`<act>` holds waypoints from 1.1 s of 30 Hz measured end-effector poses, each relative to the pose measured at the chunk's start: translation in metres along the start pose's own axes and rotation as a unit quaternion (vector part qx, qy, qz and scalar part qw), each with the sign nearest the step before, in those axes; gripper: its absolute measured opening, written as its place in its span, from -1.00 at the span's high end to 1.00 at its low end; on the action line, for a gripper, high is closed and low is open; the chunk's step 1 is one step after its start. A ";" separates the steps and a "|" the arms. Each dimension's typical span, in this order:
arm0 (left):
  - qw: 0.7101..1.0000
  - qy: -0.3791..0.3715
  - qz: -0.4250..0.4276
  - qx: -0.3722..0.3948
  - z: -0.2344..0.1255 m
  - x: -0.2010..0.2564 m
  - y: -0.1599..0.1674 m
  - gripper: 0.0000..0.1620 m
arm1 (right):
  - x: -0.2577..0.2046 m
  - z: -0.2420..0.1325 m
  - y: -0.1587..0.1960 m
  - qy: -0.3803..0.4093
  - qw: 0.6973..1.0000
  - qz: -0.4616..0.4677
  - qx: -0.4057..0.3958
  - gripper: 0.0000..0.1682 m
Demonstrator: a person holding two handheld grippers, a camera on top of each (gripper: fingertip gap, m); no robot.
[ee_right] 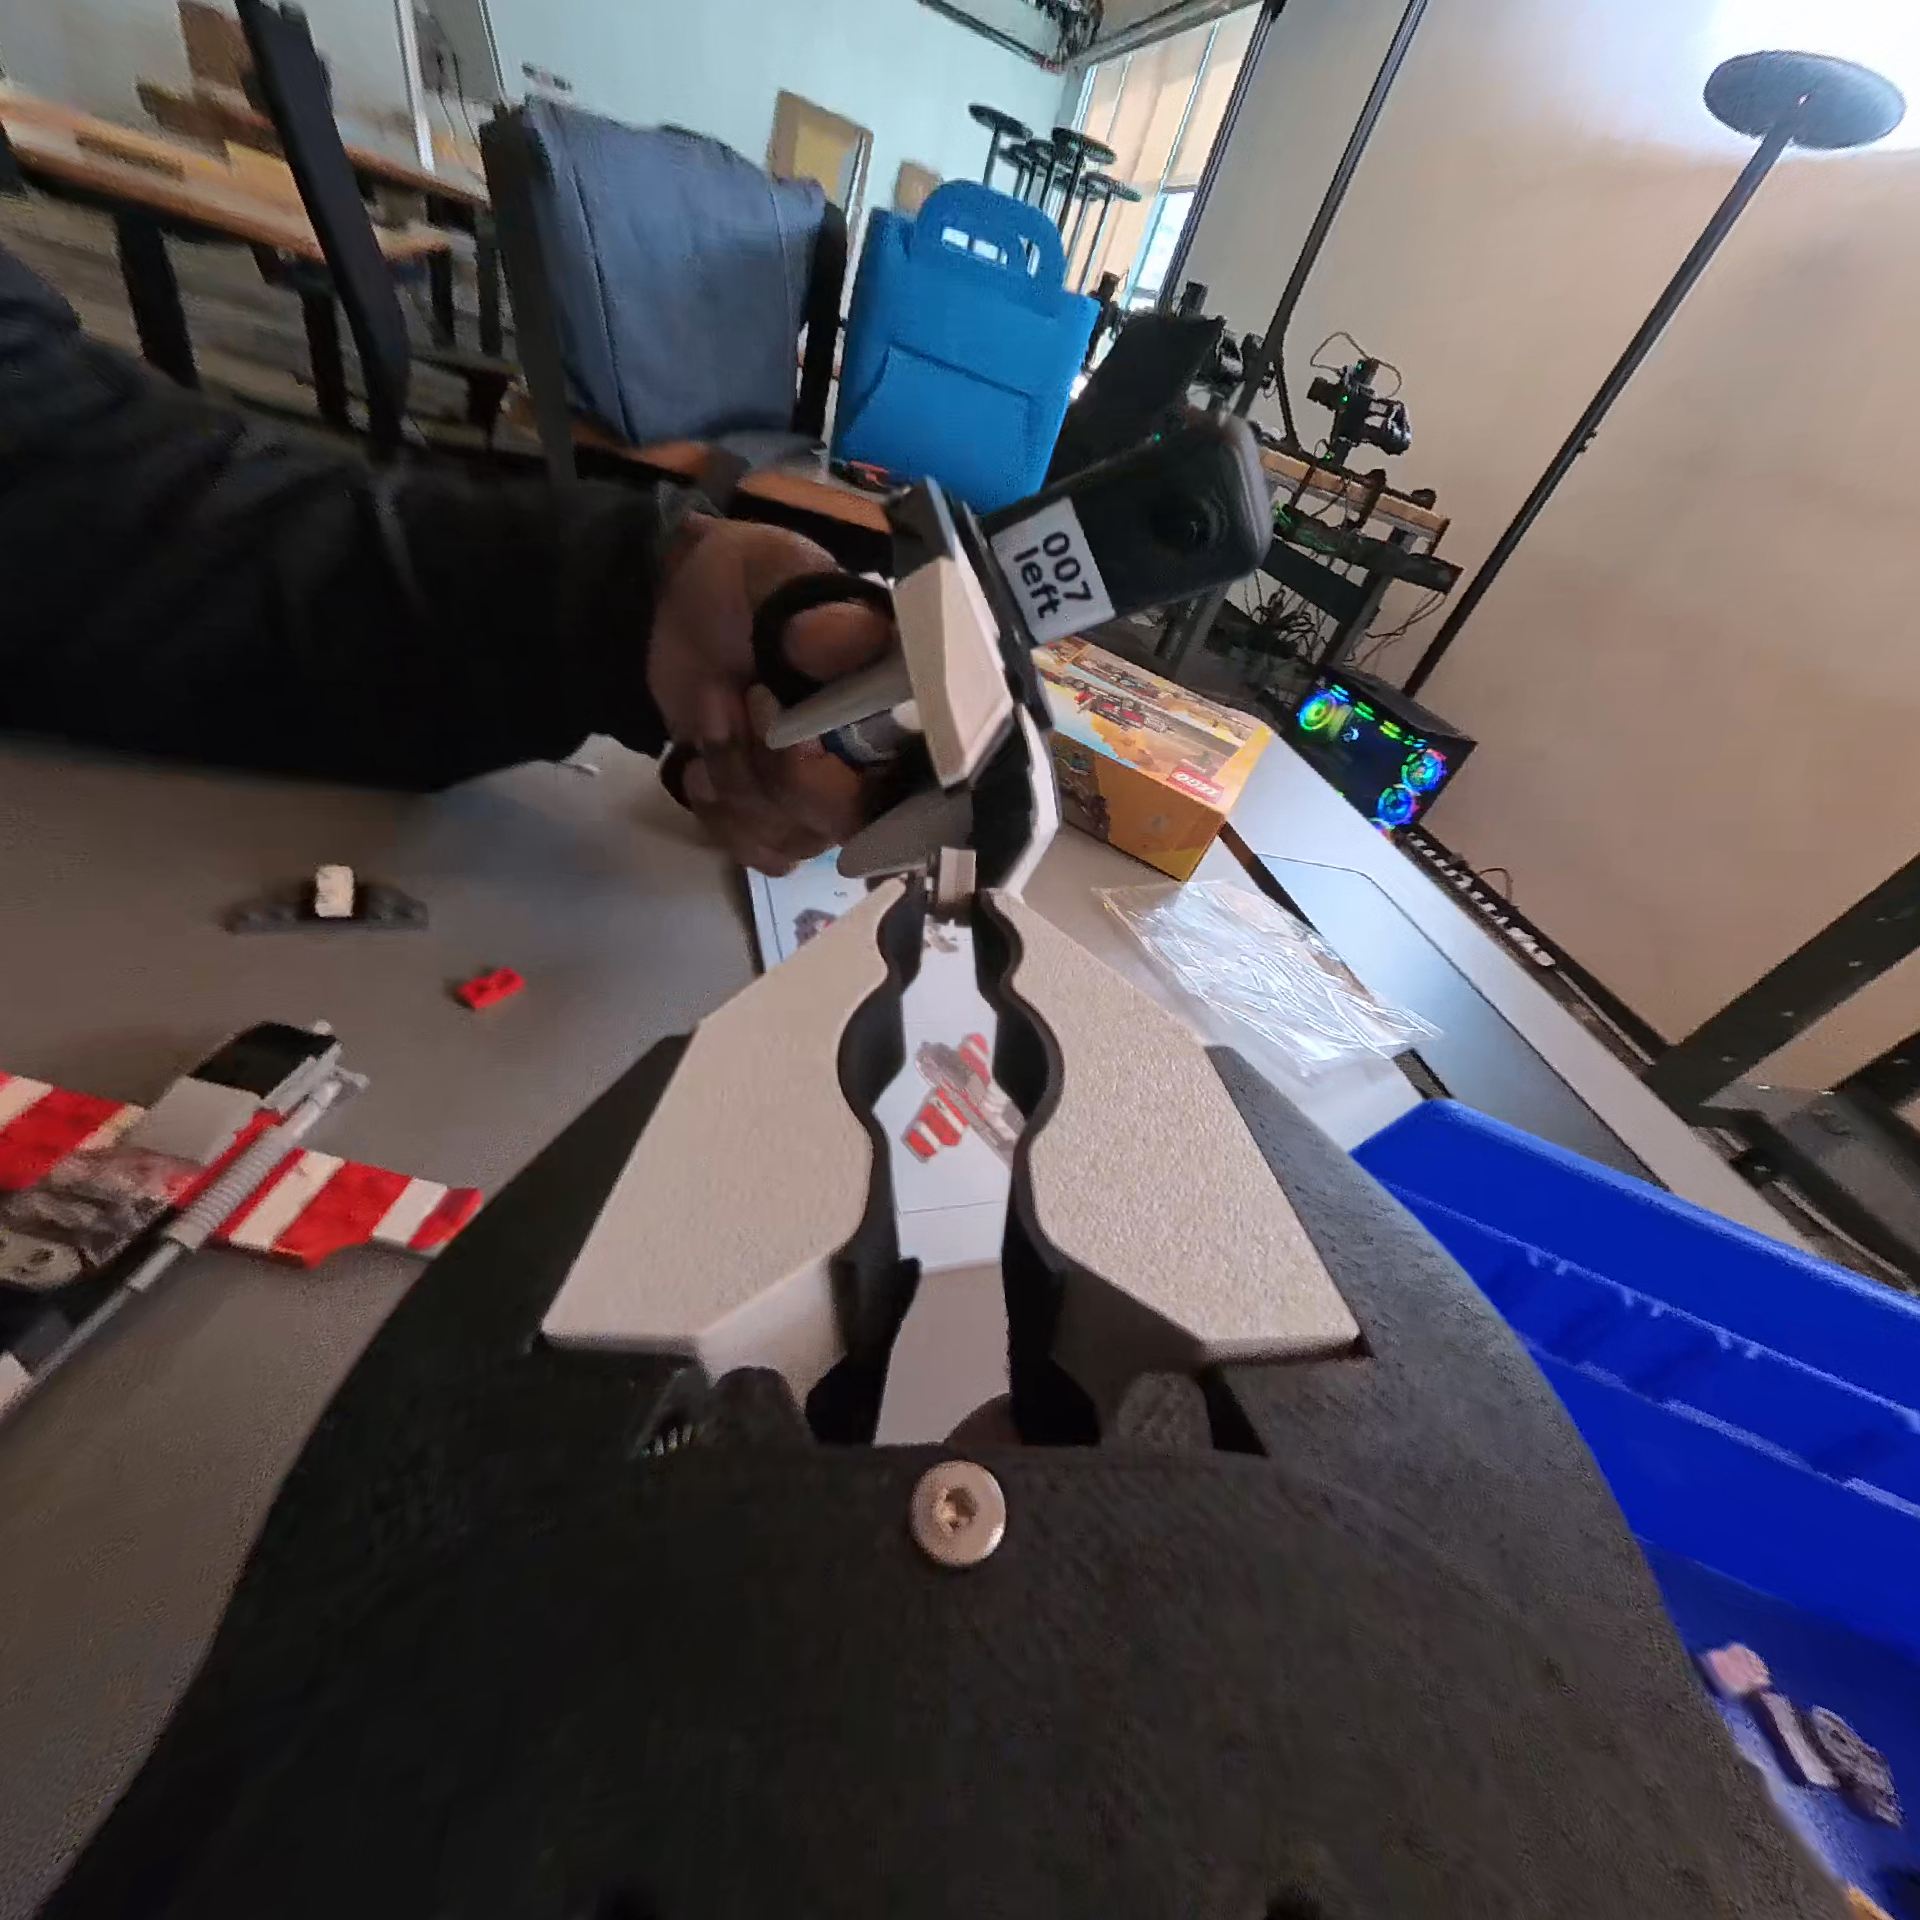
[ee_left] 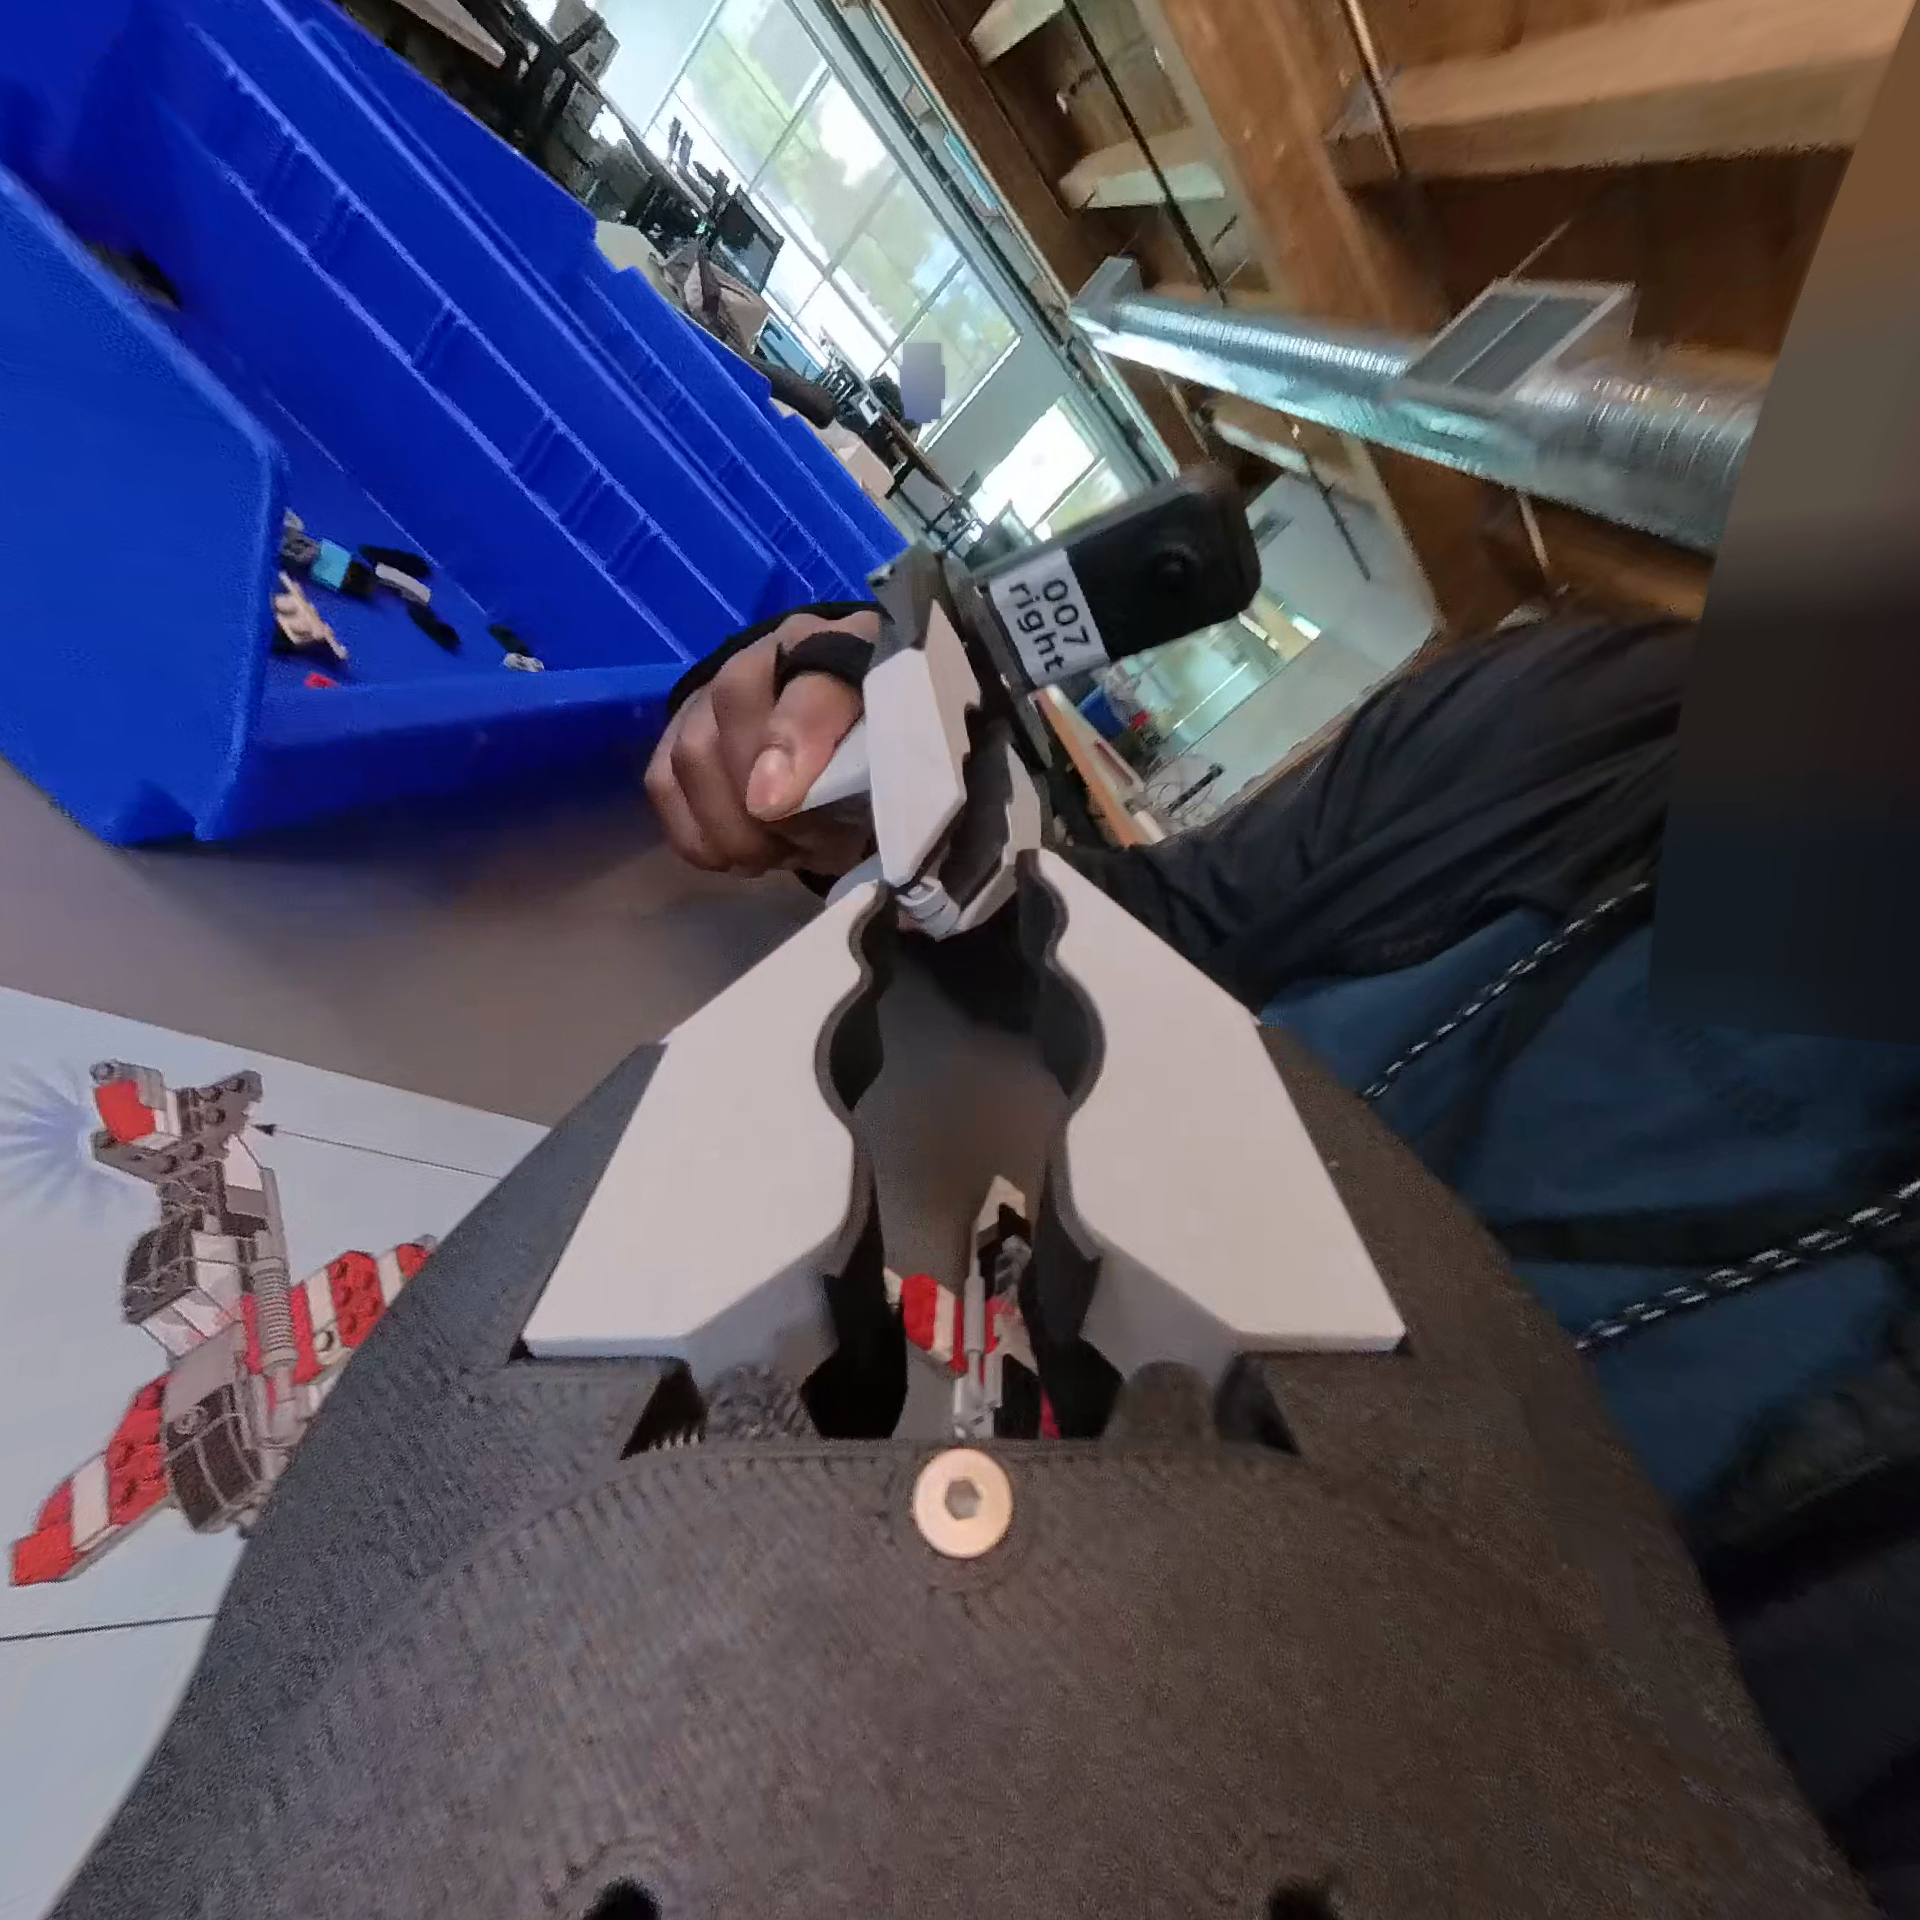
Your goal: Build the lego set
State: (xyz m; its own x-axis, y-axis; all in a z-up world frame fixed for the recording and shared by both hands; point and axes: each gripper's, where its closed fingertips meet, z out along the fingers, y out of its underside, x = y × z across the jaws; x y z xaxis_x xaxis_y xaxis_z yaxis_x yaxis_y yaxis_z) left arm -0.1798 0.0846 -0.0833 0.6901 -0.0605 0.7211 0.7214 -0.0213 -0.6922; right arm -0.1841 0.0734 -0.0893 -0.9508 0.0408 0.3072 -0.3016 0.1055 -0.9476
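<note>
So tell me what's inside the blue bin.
In the blue bin, loose lego pieces lie on the floor: black, white, light blue, tan, one red. The near wall and the left gripper hide the rest.

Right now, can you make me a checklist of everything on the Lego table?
surface: grey table, no spills seen.
job's things: half-built red-and-white plane; booklet; loose pieces in the blue bin; red piece; dark plate.
clutter: set box; clear bag.
grippers: left gripper and right gripper fingers meet at a small grey piece; which one grips it, cannot tell.
cables: some seem to run by the lit computer.
surroundings: chair, blue bag, stand.
</note>
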 end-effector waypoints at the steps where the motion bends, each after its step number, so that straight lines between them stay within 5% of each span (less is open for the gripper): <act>1: 1.000 0.001 -0.016 0.000 0.001 -0.002 0.001 0.71 | -0.001 0.000 0.001 0.001 1.000 -0.009 -0.006 0.90; 14: 0.994 0.045 -0.095 0.025 0.006 -0.005 0.000 0.90 | 0.008 -0.001 -0.003 0.034 0.999 -0.018 0.010 0.81; 33: 0.986 0.094 -0.124 0.065 0.009 0.000 -0.009 0.89 | 0.013 -0.004 -0.009 0.047 0.999 -0.021 0.016 0.90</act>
State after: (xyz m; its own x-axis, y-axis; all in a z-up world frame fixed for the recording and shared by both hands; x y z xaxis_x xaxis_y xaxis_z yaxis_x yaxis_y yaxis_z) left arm -0.1860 0.0936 -0.0764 0.4775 -0.2535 0.8412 0.8763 0.0678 -0.4770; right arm -0.1932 0.0769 -0.0767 -0.9268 0.1295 0.3526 -0.3449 0.0783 -0.9354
